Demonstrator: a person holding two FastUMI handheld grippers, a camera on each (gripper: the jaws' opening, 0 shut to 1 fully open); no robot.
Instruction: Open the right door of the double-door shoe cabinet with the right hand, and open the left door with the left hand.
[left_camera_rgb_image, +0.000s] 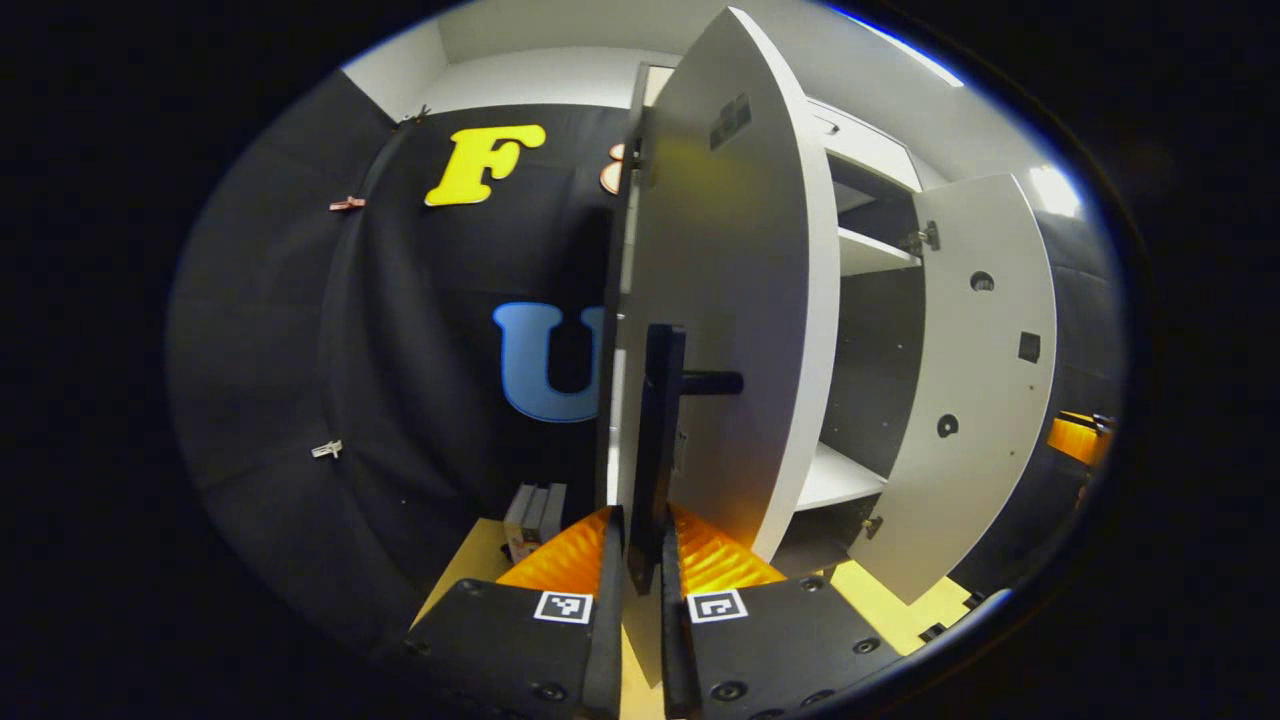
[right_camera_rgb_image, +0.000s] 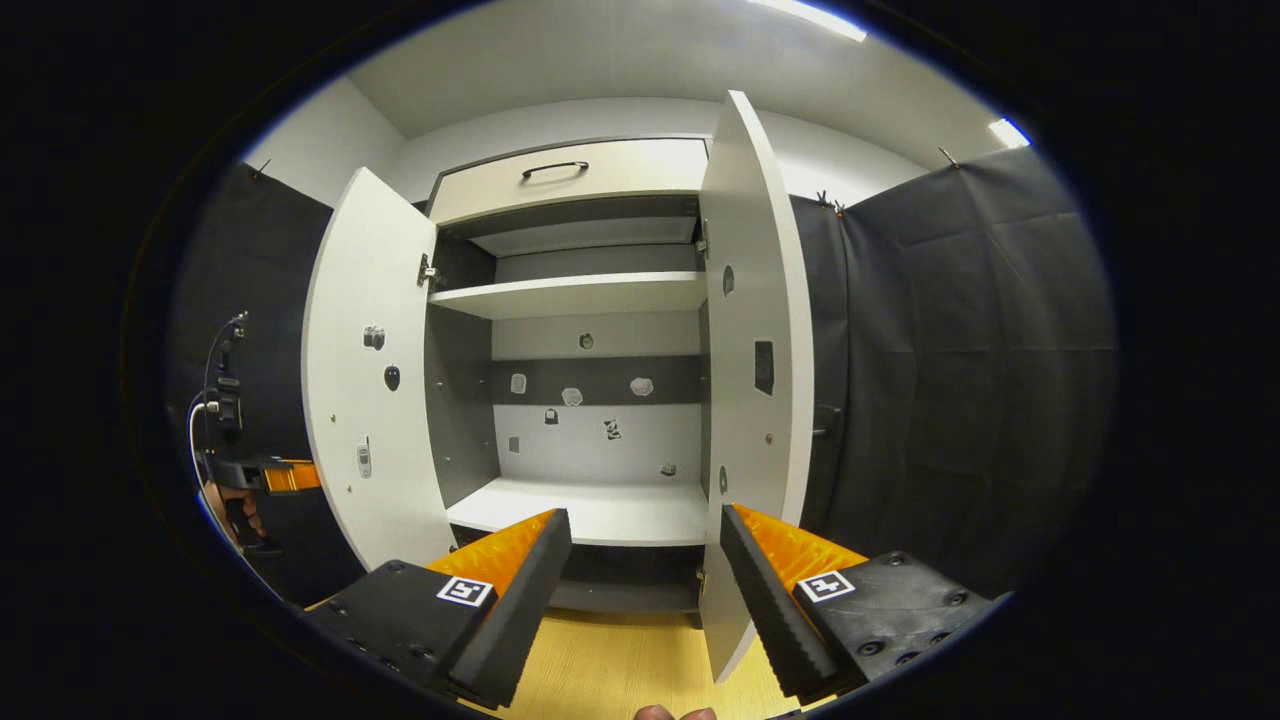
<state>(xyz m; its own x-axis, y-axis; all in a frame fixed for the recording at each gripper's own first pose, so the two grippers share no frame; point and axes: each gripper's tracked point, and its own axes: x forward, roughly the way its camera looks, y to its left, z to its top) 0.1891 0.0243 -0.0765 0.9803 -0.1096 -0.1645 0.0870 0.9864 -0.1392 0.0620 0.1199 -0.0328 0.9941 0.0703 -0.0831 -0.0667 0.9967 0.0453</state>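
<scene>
With both doors swung wide, shoe cabinet (right_camera_rgb_image: 585, 300) shows bare shelves. Left tool (left_camera_rgb_image: 640, 560) clamped on dark handle (left_camera_rgb_image: 660, 420) of left door (left_camera_rgb_image: 740, 280), fingers pressed either side; handle bottom hidden between them. Right tool (right_camera_rgb_image: 645, 560) fingers spread apart, gripping nothing, in front of right door (right_camera_rgb_image: 750, 350). Small bits on back wall too tiny to make out.

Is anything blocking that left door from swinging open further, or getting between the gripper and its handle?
Nothing visible does. The left gripper is already shut on the left door's handle, with nothing between them. The left door stands wide open; beyond it hangs only the booth's cloth wall, apparently apart from it.
</scene>
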